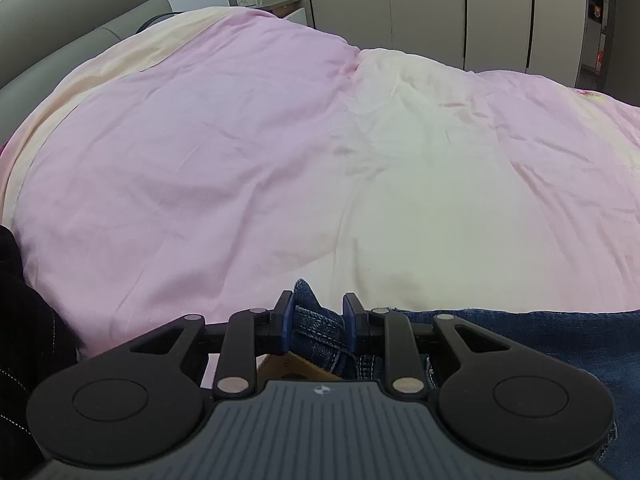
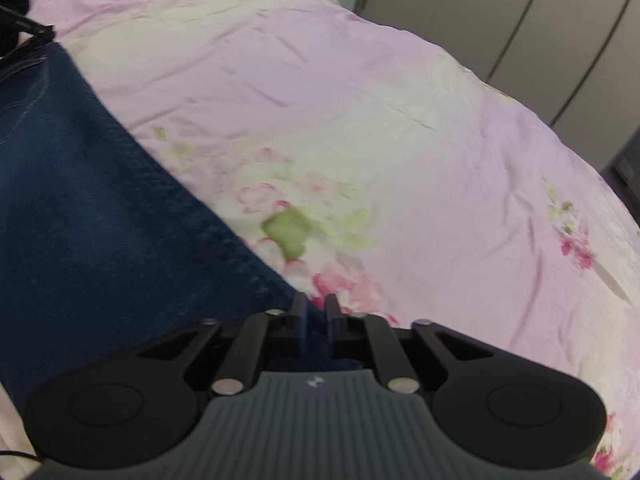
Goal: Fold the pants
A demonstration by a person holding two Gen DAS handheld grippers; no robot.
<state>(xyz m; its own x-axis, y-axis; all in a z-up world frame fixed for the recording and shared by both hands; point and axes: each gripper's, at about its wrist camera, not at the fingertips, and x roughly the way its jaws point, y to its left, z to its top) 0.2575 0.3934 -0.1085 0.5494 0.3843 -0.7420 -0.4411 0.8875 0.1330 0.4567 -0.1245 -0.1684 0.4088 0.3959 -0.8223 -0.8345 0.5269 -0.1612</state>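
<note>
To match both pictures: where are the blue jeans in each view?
Left wrist: jeans at bottom right, waistband bunched between the left gripper pads.
Right wrist: jeans fill the left side, reaching the right gripper.
Shared landmark: the pink and cream duvet.

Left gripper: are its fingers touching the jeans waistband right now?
Touching. In the left wrist view the left gripper has bunched jeans waistband filling the gap between its blue fingers, both pressing against the denim.

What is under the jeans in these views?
The jeans lie on a pink and cream floral bedcover, visible all around the denim. Whatever sits directly beneath the fabric is covered; a tan patch peeks out beside the bunched waistband.
</note>
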